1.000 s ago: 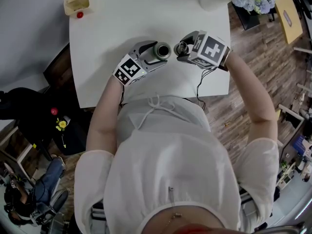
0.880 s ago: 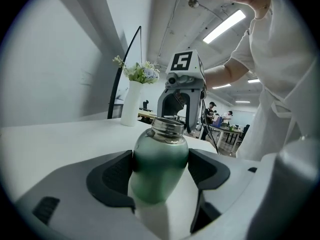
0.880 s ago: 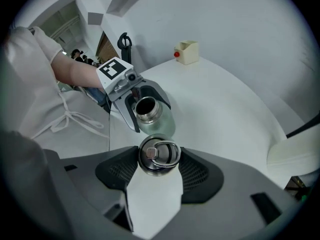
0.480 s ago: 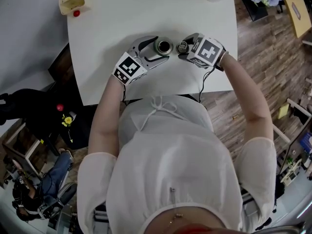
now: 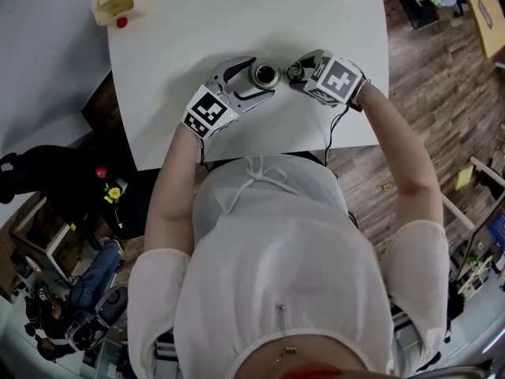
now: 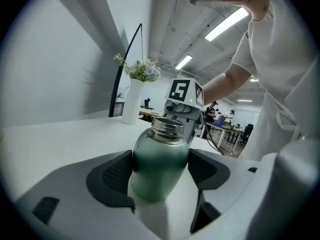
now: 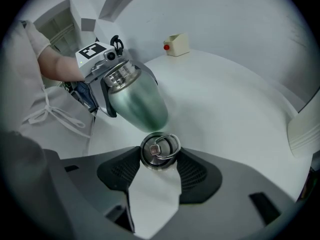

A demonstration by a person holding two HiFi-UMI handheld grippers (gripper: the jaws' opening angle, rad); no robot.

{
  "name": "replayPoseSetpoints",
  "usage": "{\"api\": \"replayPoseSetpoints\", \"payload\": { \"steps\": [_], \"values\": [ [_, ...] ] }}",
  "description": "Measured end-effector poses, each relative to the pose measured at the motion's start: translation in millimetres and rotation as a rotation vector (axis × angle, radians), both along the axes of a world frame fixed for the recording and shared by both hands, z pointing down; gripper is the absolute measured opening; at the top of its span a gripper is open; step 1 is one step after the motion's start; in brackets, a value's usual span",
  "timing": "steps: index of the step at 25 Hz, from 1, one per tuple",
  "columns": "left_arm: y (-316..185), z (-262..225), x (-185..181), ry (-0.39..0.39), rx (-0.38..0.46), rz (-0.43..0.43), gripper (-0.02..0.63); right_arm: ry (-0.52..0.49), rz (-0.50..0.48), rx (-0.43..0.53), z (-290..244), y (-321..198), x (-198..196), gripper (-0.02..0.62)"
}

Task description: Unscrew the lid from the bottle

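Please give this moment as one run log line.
left hand-held gripper: shut on bottle | right hand-held gripper: jaws closing on lid | lid: off bottle

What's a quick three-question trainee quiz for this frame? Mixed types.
1. True or false: the bottle is capped.
2. Which gripper has the lid? A left, B right, C neither.
3. Fill in: the cream box sits at the table's far ____ corner, as the person sees it.

Key
1. False: the neck is open, and the left gripper clamps the bottle's body.
2. B: the lid sits between the pads of the right gripper, whose jaws are closing.
3. left
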State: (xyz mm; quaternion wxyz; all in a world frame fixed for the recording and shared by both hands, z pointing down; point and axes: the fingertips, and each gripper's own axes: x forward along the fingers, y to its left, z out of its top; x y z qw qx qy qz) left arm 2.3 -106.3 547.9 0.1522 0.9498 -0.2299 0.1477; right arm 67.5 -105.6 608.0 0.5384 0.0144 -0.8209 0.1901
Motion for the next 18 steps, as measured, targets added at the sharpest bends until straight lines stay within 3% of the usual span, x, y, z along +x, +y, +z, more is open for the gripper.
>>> {"api": "replayPoseSetpoints", "payload": {
  "steps": [3,8,14,18],
  "values": [
    [-1,-1,1,0.002,-0.004,-0.014,0.357,0.001,0.042,-0.006,-1,0,2,0.238],
    [2,-9,-4,-0.008,-0.005,-0.078,0.356,-0.025,0.073,0.073,-16,-3,9,0.256],
    [8,-44,-22,-0.002,0.057,-0.131,0.356,-0.090,0.150,0.172,-55,-11,9,0.239],
    [10,-93,-33,0.067,0.136,-0.186,0.354,-0.164,0.200,0.265,-96,-20,4,0.199]
  ]
}}
